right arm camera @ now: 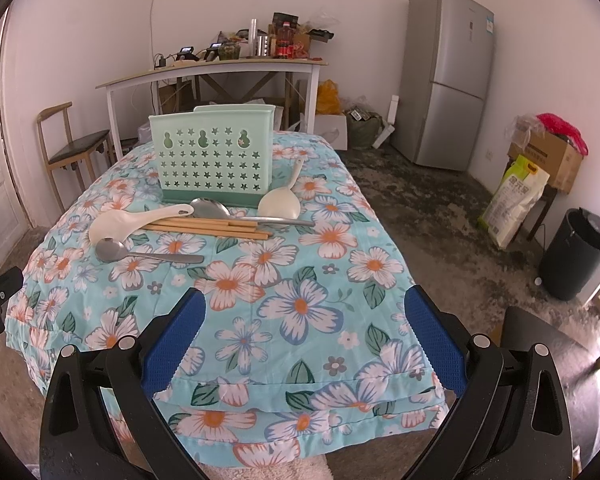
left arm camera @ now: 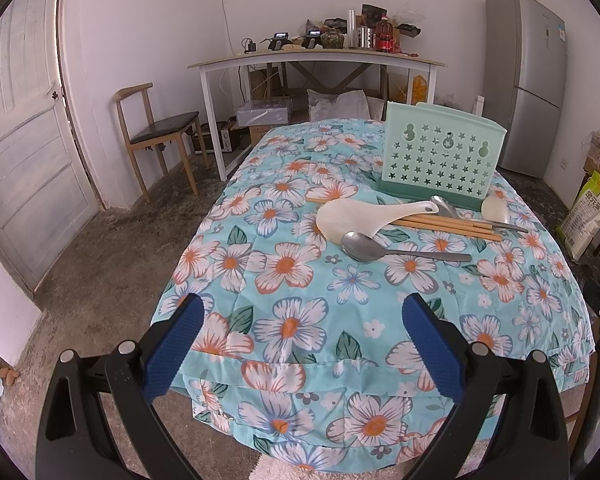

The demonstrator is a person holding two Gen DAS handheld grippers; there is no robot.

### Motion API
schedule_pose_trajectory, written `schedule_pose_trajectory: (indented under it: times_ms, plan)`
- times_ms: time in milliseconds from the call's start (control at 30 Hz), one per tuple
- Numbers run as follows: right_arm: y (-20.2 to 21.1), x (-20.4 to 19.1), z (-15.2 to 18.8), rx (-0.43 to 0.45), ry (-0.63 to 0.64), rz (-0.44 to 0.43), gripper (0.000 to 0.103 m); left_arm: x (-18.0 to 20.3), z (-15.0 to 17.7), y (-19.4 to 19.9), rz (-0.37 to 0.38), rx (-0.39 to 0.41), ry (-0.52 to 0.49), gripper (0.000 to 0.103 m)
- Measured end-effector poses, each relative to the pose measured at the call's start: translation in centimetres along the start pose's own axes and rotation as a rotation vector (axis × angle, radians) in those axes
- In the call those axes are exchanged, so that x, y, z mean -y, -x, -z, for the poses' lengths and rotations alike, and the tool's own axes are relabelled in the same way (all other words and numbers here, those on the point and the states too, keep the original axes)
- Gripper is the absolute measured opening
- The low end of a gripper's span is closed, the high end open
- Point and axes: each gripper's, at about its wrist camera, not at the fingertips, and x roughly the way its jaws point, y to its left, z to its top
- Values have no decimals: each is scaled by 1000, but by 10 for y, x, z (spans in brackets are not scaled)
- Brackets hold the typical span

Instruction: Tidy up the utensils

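The left gripper [left arm camera: 302, 322] is wide open and holds nothing. The right gripper [right arm camera: 305, 320] is wide open and empty too. Both hang over the near edge of the flowered tablecloth [left arm camera: 284, 280], well away from the utensils.

Farther out lies a metal spoon [right arm camera: 140, 254] by itself. Behind it, a white rice paddle [right arm camera: 132, 222] rests across the wooden chopsticks [right arm camera: 216, 228]. A second metal spoon [right arm camera: 236, 214] and another white paddle [right arm camera: 282, 200] lie just beside the green utensil holder [right arm camera: 216, 156].

The pile could be trouble. Pulling the chopsticks first may flip the paddle off. The soft cloth may bunch up under a pinch.
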Motion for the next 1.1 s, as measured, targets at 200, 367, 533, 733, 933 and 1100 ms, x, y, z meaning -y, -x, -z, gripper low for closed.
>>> schedule_pose_trajectory:
  times_ms: [200, 367, 533, 733, 933, 1100]
  plan:
    - [0, 0, 0, -5, 0, 0, 95, 0, 0, 0, 1, -1, 2, 97]
    - [1, 1, 1, -9, -5, 12, 95, 2, 0, -5, 15, -13, 1, 97]
    - [0, 5, 2, -21, -27, 22, 95, 5, -3, -14, 29, -29, -11, 97]
    - [-6, 5, 2, -39, -19, 22, 95, 9, -7, -27, 37, -47, -15, 97]
    - [-27, 1, 6, -88, -7, -23, 95, 14, -8, -45, 31, -70, -32, 97]
    - [-56, -14, 13, -155, 38, -96, 95, 17, -9, -62, 83, -46, -34, 97]
